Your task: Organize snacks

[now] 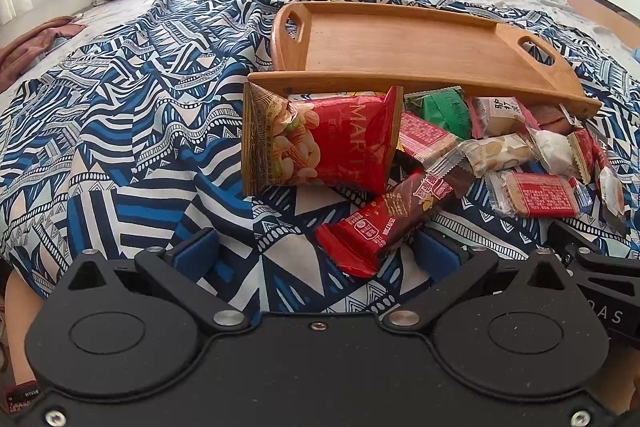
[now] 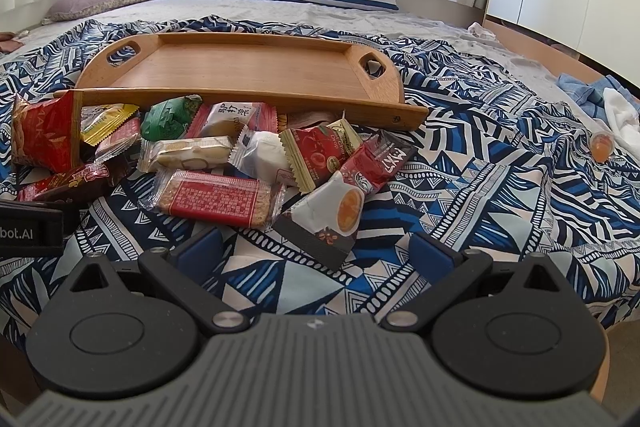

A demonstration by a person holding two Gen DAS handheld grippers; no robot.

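Pile of wrapped snacks (image 2: 224, 163) on the patterned blanket (image 1: 120, 147) near the bed's front edge, touching the wooden tray (image 2: 248, 67) behind it, left gripper (image 1: 316, 251) and right gripper (image 2: 316, 251) jaws released, grasping nothing

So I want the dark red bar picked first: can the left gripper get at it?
Probably yes: the left gripper is open, and the dark red bar lies on top, its near end already between the fingers.

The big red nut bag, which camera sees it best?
The left wrist view: the big red nut bag sits whole and central there. The right wrist view catches it only at the far left edge, small and crumpled.
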